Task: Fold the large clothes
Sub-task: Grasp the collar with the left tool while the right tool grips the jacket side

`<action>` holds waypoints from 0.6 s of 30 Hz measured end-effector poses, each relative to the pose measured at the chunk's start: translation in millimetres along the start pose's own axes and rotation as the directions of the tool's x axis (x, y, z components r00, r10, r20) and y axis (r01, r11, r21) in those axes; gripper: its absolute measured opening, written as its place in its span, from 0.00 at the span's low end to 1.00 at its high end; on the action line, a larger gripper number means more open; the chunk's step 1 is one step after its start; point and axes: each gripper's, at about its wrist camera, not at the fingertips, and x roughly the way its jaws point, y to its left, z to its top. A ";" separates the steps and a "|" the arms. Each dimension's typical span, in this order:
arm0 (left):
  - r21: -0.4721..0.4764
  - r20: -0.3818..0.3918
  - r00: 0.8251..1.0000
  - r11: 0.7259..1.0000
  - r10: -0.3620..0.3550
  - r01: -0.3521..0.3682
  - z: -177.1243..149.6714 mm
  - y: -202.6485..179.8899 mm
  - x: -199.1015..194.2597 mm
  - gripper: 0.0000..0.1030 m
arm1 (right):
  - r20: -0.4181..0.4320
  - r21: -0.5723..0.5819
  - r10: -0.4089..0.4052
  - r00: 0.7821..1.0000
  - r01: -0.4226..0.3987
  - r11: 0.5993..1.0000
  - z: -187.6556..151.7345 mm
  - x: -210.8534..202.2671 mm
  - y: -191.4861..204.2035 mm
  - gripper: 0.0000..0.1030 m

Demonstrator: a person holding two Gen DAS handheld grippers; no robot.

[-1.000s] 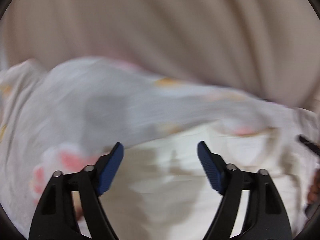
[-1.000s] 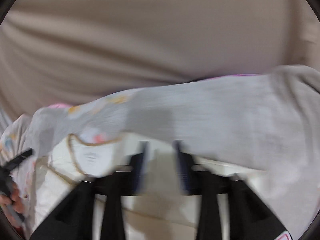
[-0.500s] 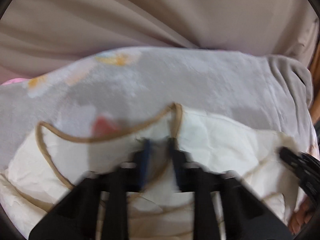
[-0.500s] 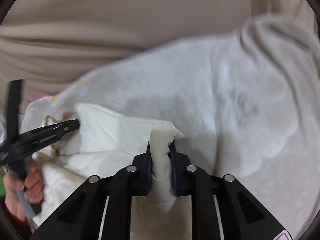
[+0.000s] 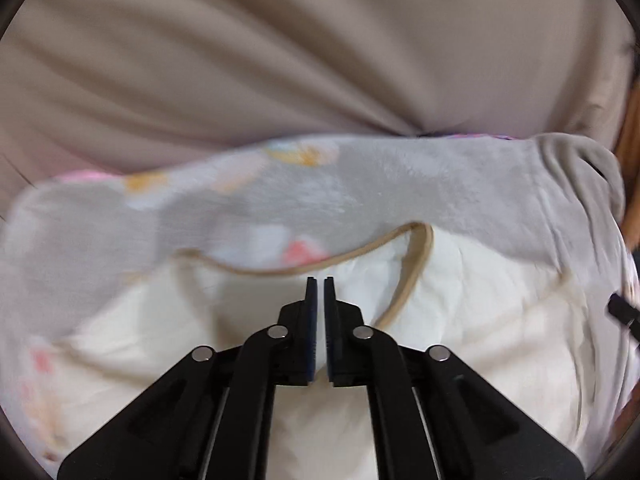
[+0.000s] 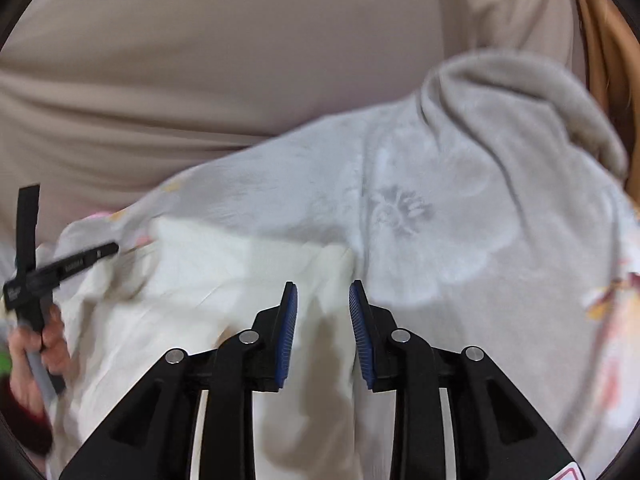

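**Fold in progress: left claw pinched, right claw let go**

Garment (image 5: 400,184): grey fleece with flower print, cream lining (image 5: 460,320) and tan piping (image 5: 412,276), lying spread on the beige sheet (image 5: 280,60). Lining is turned up over the near part; fleece shows beyond it. Judgement: early to mid fold; one flap brought over, edges uneven, further folds and smoothing left.

Left claw (image 5: 319,284): pads nearly together just below the piping. Looks clamped on a thin pinch of lining, though the cloth between the pads is hard to make out.

Right claw (image 6: 323,292): pads apart over the lining edge, holding nothing.

Versus half a second ago: right claw was shut on a lining ridge, now released. Left claw remains closed near the piping; blur has gone.
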 end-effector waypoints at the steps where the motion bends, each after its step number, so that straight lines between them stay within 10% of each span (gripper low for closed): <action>1: 0.031 0.030 0.999 0.999 0.015 -0.016 -15.1 9.9 -29.9 0.31 | -0.003 -0.021 0.017 1.000 -0.017 1.000 -9.1 -16.2 3.7 0.36; 2: 0.051 0.050 0.998 0.998 0.029 -0.031 -26.3 18.4 -50.5 0.63 | -0.012 -0.049 0.035 0.999 -0.035 0.998 -21.3 -37.2 7.0 0.47; 4: 0.075 0.099 0.994 0.996 0.040 -0.048 -59.6 37.1 -97.5 0.85 | -0.037 -0.096 0.052 0.998 -0.056 0.994 -50.5 -71.1 11.7 0.60; 10: -0.058 -0.026 0.999 0.998 -0.037 0.035 -203.8 129.6 -201.1 0.90 | -0.141 -0.084 0.142 0.980 -0.154 0.984 -172.1 -161.7 12.5 0.70; 18: -0.375 -0.161 0.972 0.922 -0.169 0.098 -353.8 182.0 -232.2 0.90 | -0.177 0.134 0.251 0.952 -0.230 0.964 -268.7 -197.7 1.8 0.75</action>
